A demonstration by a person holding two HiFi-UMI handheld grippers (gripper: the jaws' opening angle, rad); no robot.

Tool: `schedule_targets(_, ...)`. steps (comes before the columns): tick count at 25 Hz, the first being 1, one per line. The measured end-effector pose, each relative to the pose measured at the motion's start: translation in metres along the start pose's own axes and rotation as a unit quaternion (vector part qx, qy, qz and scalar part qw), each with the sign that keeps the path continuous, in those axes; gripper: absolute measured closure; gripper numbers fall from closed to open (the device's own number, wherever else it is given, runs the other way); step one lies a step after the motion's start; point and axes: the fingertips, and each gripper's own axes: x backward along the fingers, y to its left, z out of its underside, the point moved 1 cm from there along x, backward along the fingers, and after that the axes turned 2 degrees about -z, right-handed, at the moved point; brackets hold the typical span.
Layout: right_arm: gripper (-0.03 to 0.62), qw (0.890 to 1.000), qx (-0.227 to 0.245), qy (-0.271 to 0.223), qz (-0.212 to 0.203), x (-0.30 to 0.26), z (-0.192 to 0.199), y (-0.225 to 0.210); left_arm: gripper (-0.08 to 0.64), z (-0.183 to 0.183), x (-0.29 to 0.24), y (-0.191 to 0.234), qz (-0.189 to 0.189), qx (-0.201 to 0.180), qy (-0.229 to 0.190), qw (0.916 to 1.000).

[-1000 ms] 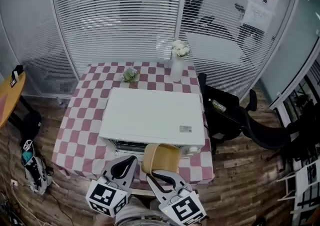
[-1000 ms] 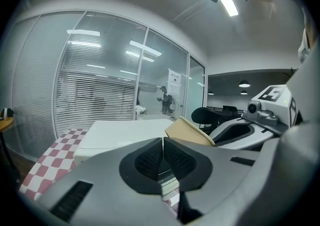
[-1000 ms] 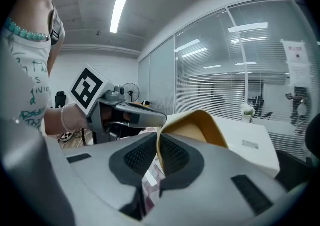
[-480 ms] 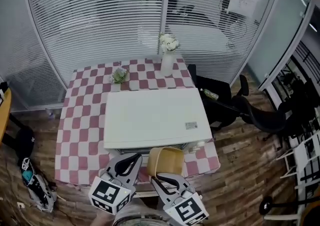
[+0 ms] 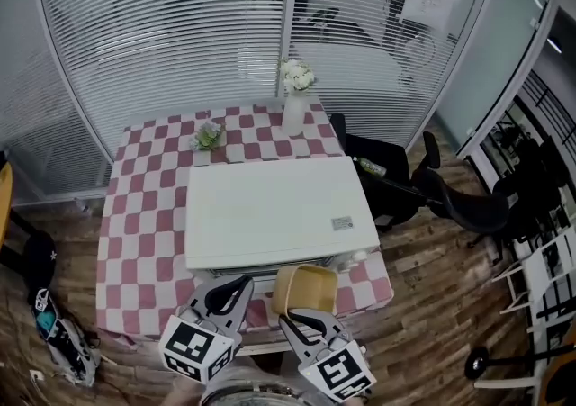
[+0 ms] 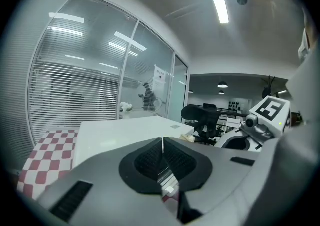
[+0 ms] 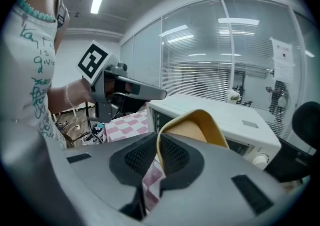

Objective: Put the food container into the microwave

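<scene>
Microwave [image 5: 279, 211] top is most of what we see in the head view, white on the checked table [image 5: 144, 206], with a vase of flowers [image 5: 294, 105] behind it. The yellow food container [image 5: 306, 289] hangs in the air just in front of its near edge, pinched by the right gripper [image 5: 297, 316], and the left gripper [image 5: 236, 285] hovers beside it. From here we cannot see the oven's front at all. In the left gripper view that gripper's jaws are pressed together with nothing between them, and they point across the white top. In the right gripper view the jaws are clamped on the container's thin rim, with the bowl tilted up ahead of them. This view alone shows the front: a dark door window [image 7: 161, 119] and a knob [image 7: 259, 160], with the door looking closed. We judge the step in hand to be the approach. To do it well we should hold the container level on that narrow rim grip and use the empty left gripper to pull the door open. Only then should we slide the container in, low and straight.
</scene>
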Motion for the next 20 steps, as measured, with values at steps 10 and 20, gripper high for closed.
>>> schedule_targets(10, 0.575, 0.999, 0.016, 0.025, -0.045, -0.021, 0.014, 0.009, 0.543, 0.004, 0.013, 0.013, -0.036, 0.011, 0.001, 0.9993)
schedule_targets(20, 0.575, 0.990, 0.068, 0.082, -0.095, -0.057, 0.042, 0.021, 0.543, 0.012, 0.032, 0.041, -0.089, 0.034, 0.000, 0.9954)
